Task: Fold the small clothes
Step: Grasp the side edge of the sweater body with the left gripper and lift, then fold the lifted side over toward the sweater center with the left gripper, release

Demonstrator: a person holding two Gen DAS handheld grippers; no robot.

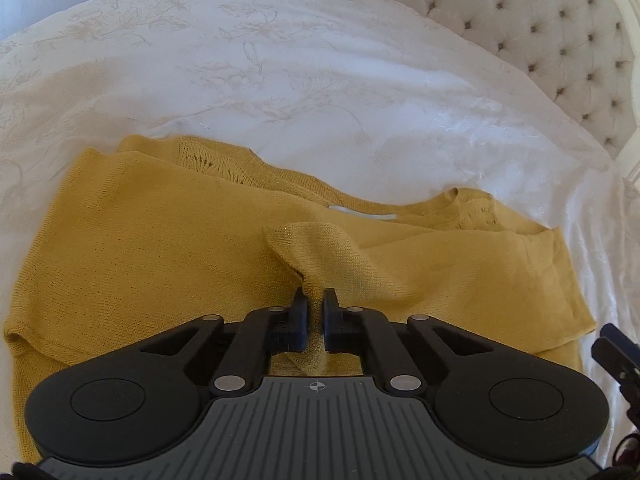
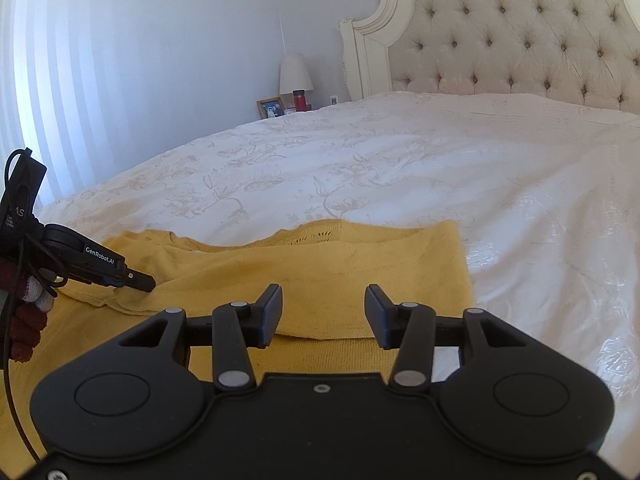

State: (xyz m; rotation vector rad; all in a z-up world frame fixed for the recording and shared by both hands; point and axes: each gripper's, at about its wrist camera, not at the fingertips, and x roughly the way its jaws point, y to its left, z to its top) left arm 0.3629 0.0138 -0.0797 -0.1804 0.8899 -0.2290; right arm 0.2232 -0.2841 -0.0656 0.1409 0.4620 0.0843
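A mustard yellow knit top [image 1: 132, 248] lies spread on the white bedspread [image 1: 280, 80], its neckline toward the far side. My left gripper [image 1: 315, 300] is shut on a pinched fold of the top near its middle, lifting the cloth into a small ridge. In the right wrist view the top [image 2: 320, 264] lies in front, and my left gripper [image 2: 132, 278] shows at the left, pinching the cloth. My right gripper [image 2: 322, 306] is open and empty, low over the near edge of the top.
A tufted cream headboard [image 2: 520, 48] stands at the bed's far right end. A nightstand beyond the bed carries a lamp [image 2: 295, 74], a photo frame [image 2: 271, 107] and a red bottle [image 2: 299, 100]. White curtains [image 2: 60, 92] hang at the left.
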